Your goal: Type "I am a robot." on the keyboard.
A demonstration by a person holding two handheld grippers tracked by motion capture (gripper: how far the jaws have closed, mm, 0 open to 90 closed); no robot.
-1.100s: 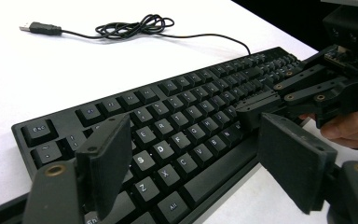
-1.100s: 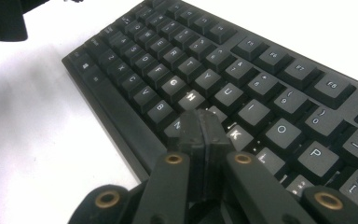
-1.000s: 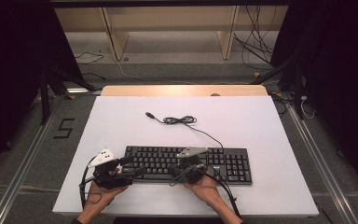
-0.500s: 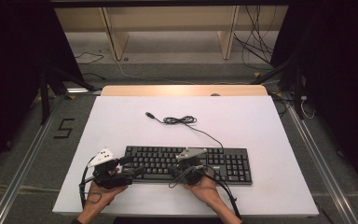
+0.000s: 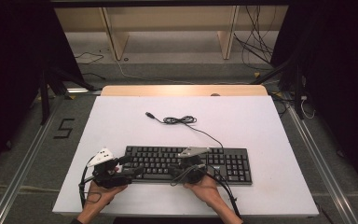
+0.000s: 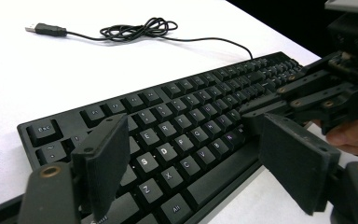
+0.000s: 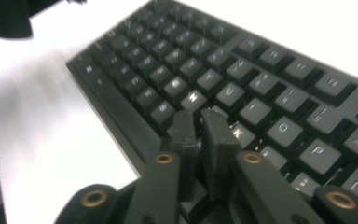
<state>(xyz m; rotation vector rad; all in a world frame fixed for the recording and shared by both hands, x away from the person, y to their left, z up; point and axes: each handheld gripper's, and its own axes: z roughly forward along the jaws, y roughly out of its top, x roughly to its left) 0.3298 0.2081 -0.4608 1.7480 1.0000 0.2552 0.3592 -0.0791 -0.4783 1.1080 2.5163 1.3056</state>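
At lower left of the high view the left gripper (image 5: 131,171) sits jaws wide over the left end of the black keyboard (image 5: 223,161), which lies lower centre on the white table (image 5: 121,121); right gripper (image 5: 173,171), jaws nearly closed, over its middle keys.

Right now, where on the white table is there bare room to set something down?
The white table is bare left of the coiled black USB cable, between the far wooden edge and the black keyboard, and to the cable's right. The near strip is crowded: the left gripper, jaws wide open, and the right gripper, jaws closed together, work over the keys.
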